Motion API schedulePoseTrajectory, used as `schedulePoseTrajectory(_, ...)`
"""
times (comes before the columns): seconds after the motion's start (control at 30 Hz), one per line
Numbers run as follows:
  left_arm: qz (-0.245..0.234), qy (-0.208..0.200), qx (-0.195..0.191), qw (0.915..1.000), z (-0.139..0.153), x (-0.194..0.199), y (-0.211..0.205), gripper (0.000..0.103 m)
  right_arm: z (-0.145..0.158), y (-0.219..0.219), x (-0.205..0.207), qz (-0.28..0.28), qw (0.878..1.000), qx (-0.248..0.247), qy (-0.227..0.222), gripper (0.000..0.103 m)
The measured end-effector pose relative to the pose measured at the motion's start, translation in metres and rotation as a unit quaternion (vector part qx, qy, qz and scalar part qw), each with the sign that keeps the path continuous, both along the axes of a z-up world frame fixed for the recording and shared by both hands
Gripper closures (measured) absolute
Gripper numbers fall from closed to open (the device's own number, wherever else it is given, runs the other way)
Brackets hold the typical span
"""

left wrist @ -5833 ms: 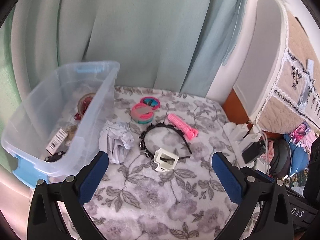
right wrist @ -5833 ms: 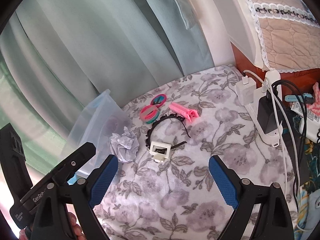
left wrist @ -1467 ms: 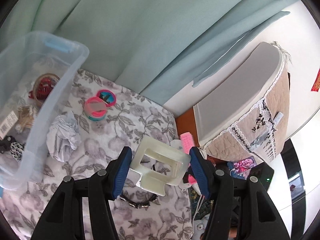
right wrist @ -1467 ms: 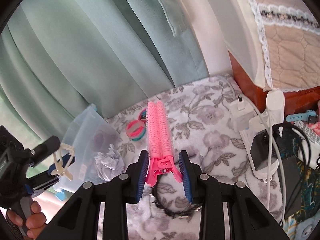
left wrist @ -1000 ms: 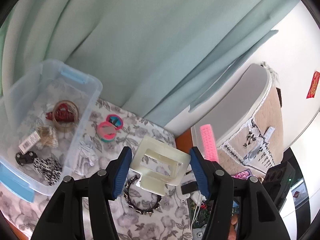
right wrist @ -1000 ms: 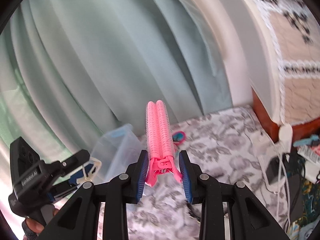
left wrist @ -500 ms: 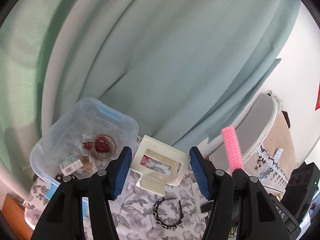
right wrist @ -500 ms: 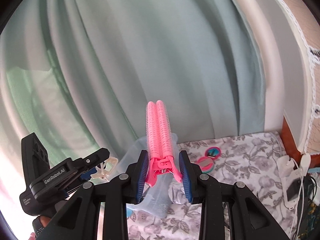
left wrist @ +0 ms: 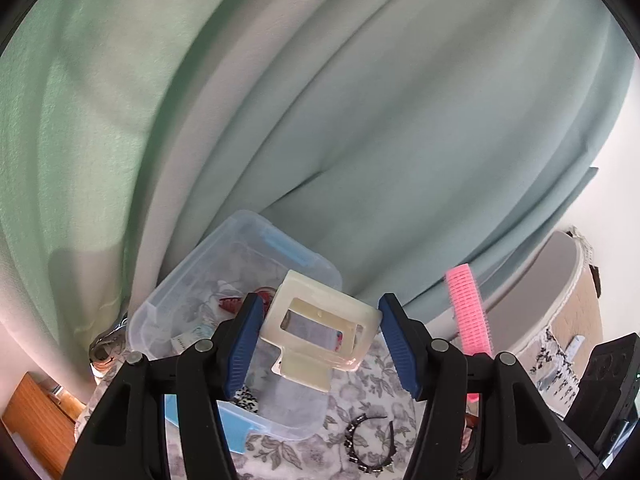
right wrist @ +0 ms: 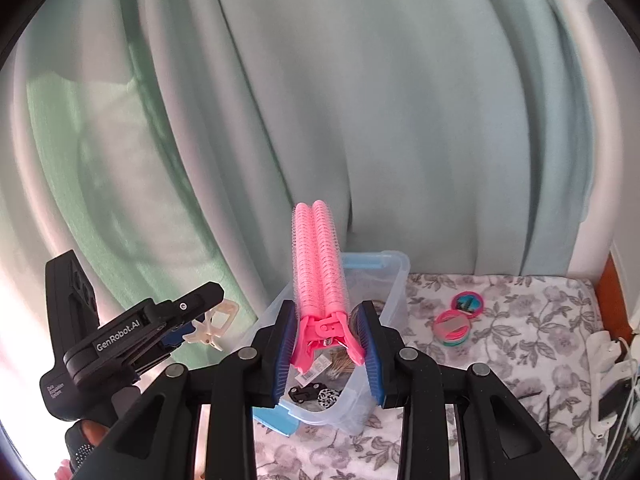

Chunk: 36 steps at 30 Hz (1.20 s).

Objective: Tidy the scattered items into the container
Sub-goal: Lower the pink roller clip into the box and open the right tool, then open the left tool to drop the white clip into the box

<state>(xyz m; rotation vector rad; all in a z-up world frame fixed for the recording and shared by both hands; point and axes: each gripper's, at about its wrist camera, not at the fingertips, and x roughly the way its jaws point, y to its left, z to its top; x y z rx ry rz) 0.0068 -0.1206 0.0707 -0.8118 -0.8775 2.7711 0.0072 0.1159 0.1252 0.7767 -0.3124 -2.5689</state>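
Note:
My left gripper (left wrist: pixel 320 340) is shut on a cream hair claw clip (left wrist: pixel 320 334) and holds it high above the clear plastic bin (left wrist: pixel 192 300). My right gripper (right wrist: pixel 326 354) is shut on a pink hair roller clip (right wrist: pixel 318 264) that stands upright, above the same bin (right wrist: pixel 394 280). The bin holds several small hair items. The left gripper with the claw clip (right wrist: pixel 214 322) shows at the left of the right wrist view. The pink roller clip (left wrist: pixel 468 312) shows at the right of the left wrist view.
A black studded headband (left wrist: pixel 368 446) lies on the floral cloth (right wrist: pixel 520 344) beside the bin. A round pink and green compact (right wrist: pixel 454 328) lies open further right. Green curtains (right wrist: pixel 360 100) hang behind. A white power strip (right wrist: pixel 604 360) and cables are at the right edge.
Both grippers have risen and swung left with their items, so the bin now sits below and ahead of them. The curtain fills more of both views.

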Motion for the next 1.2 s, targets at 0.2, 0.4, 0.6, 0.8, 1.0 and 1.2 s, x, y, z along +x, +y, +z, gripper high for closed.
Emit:
schedulePoseTrajectory(0.2, 0.007, -0.021, 0.006, 0.9997, -0.018, -0.01, -0.011, 0.042, -0.02, -0.031, -0.011, 0.025, 0.999, 0.012, -0.035, 0.069)
schedulePoseTrajectory(0.4, 0.015, -0.042, 0.011, 0.9989, -0.036, -0.02, -0.022, 0.042, -0.04, -0.051, -0.025, 0.041, 0.997, 0.026, -0.065, 0.069)
schedulePoseTrajectory(0.6, 0.021, -0.062, 0.017, 0.9977, -0.054, -0.03, -0.031, 0.042, -0.057, -0.063, -0.036, 0.052, 0.994, 0.036, -0.09, 0.069)
schedulePoseTrajectory(0.8, 0.022, -0.077, 0.019, 0.9966, -0.06, -0.037, -0.035, 0.042, -0.071, -0.07, -0.043, 0.055, 0.991, 0.042, -0.112, 0.069)
schedulePoseTrajectory(1.0, 0.026, -0.09, 0.016, 0.9955, -0.064, -0.036, -0.04, 0.042, -0.08, -0.074, -0.049, 0.056, 0.99, 0.053, -0.122, 0.068)
schedulePoseTrajectory(1.2, 0.016, -0.093, 0.013, 0.9955, -0.063, -0.037, -0.038, 0.039, -0.082, -0.077, -0.052, 0.057, 0.988, 0.065, -0.127, 0.064)
